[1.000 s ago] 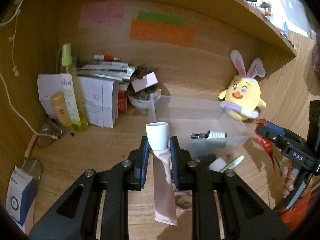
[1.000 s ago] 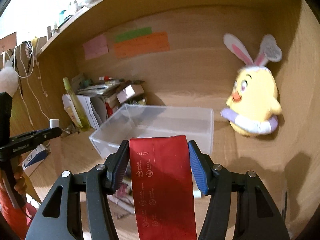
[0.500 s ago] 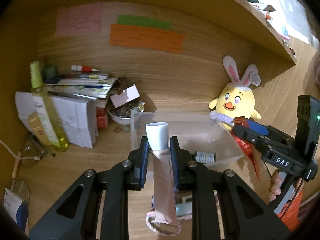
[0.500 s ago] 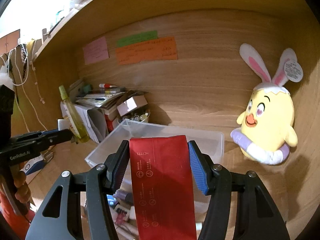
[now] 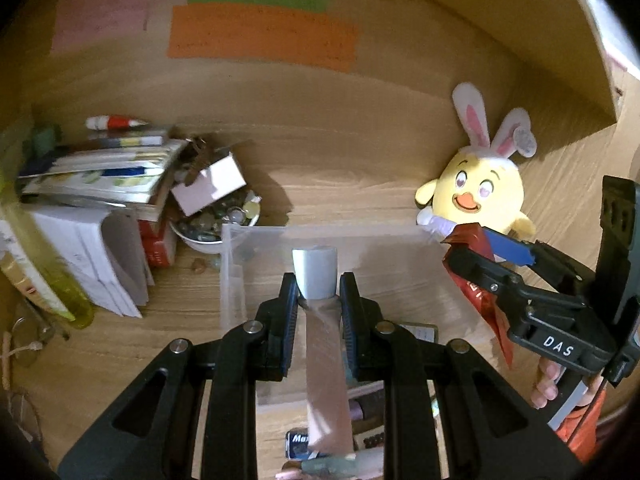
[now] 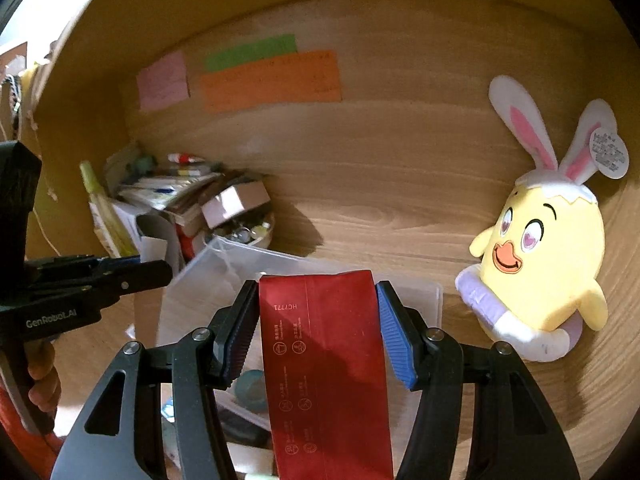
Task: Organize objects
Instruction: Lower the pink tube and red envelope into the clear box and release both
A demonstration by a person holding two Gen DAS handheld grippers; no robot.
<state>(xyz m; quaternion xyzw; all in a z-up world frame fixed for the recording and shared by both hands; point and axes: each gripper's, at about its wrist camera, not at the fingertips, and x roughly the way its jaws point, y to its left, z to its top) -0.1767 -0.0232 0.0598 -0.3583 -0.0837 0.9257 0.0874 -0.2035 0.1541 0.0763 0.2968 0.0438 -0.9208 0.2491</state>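
My left gripper is shut on a pink tube with a white cap, cap forward, held above a clear plastic bin. My right gripper is shut on a red foil pouch above the same bin. The right gripper with the pouch also shows at the right of the left wrist view; the left gripper shows at the left of the right wrist view. Several small items lie in the bin's near end, partly hidden by the grippers.
A yellow plush chick with bunny ears leans against the back wall at right. A bowl of trinkets, stacked papers and boxes and a yellow-green spray bottle crowd the left. Sticky notes hang on the wall.
Both grippers have moved forward and closer to the back wall, now over the bin. Each still holds its object.
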